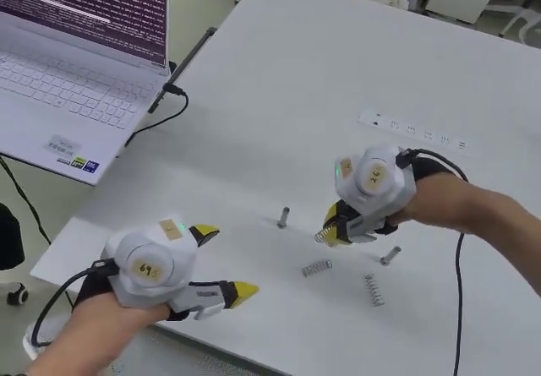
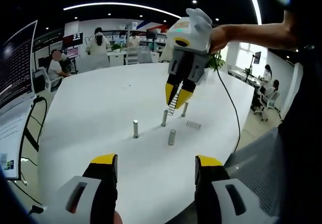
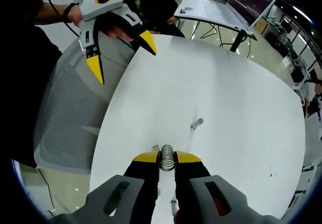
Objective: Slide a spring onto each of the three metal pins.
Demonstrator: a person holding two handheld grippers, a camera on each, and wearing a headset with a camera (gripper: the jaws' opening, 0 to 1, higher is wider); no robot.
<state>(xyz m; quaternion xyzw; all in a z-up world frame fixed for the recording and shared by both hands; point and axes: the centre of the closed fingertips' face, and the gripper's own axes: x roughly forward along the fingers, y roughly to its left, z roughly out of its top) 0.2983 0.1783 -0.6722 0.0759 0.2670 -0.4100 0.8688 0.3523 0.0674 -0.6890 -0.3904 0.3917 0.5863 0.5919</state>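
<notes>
White tabletop (image 1: 321,72) stretches wide and bare toward its far edge, with a flat power strip (image 1: 412,128) lying beyond the work. A laptop (image 1: 76,63) sits open on the neighbouring desk to the left, and a black cable (image 1: 161,114) trails from its side.

Near the front edge, the right gripper (image 1: 336,231) pinches a spring (image 3: 167,157) between nearly closed jaws, lifted off the surface. One pin (image 1: 283,217) stands upright just left of it. A second pin (image 1: 390,256) is to its right, too small to judge its lean (the left gripper view catches a third pin (image 2: 164,118) right below those jaws).

A loose spring (image 1: 317,268) and a farther spring (image 1: 374,289) lie flat, closer to the front edge.

The left gripper (image 1: 224,262) hovers over the front-left edge, its jaws spread wide with nothing between them, well apart from the parts. A grey mesh chair (image 3: 65,108) sits below that edge.
</notes>
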